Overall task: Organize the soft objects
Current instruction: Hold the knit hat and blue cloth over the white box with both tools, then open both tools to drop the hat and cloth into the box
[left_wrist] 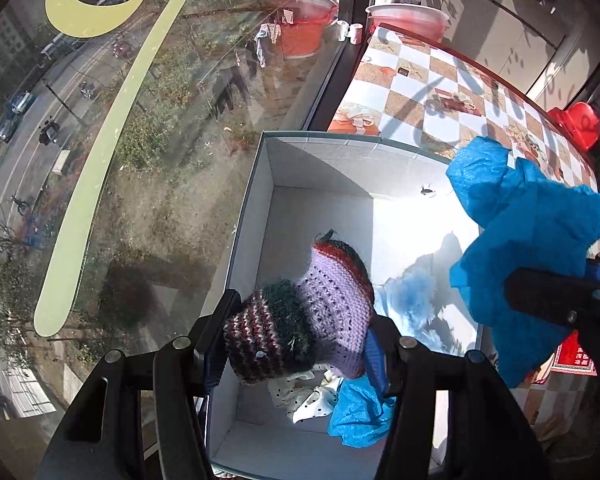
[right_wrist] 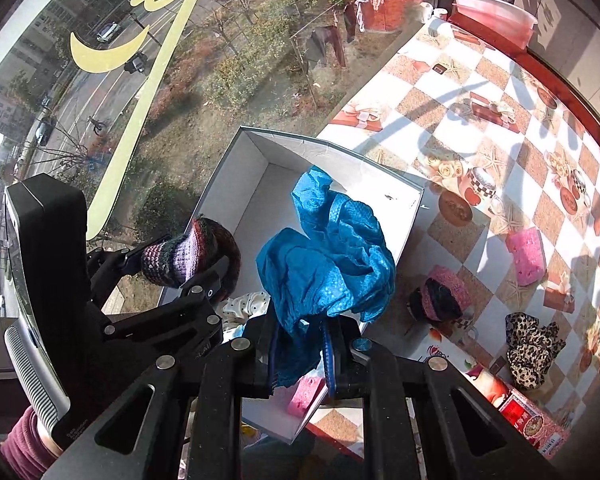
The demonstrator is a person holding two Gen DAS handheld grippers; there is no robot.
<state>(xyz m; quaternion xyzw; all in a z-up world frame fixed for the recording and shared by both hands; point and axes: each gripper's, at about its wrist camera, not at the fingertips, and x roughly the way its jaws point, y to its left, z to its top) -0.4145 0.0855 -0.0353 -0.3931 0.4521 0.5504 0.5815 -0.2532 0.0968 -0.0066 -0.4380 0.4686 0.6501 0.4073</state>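
Observation:
A white open box (left_wrist: 320,168) stands on the checked tablecloth beside the window. My left gripper (left_wrist: 300,336) is shut on a purple and dark striped knitted hat (left_wrist: 300,312), held above the box's near end. From the right wrist view the same hat (right_wrist: 188,256) sits in the left gripper (right_wrist: 176,268) over the box (right_wrist: 236,184). My right gripper (right_wrist: 302,344) is shut on a crumpled blue cloth (right_wrist: 328,256) that hangs over the box's right side. That blue cloth (left_wrist: 532,232) also shows at the right of the left wrist view. Inside the box lie a white polka-dot cloth (left_wrist: 304,396) and another blue cloth (left_wrist: 360,412).
On the table right of the box lie a pink sponge (right_wrist: 526,256), a pink and black knitted piece (right_wrist: 440,296), a leopard-print cloth (right_wrist: 532,348) and a red packet (right_wrist: 528,420). A pink basin (right_wrist: 496,12) stands at the far end. Window glass runs along the left.

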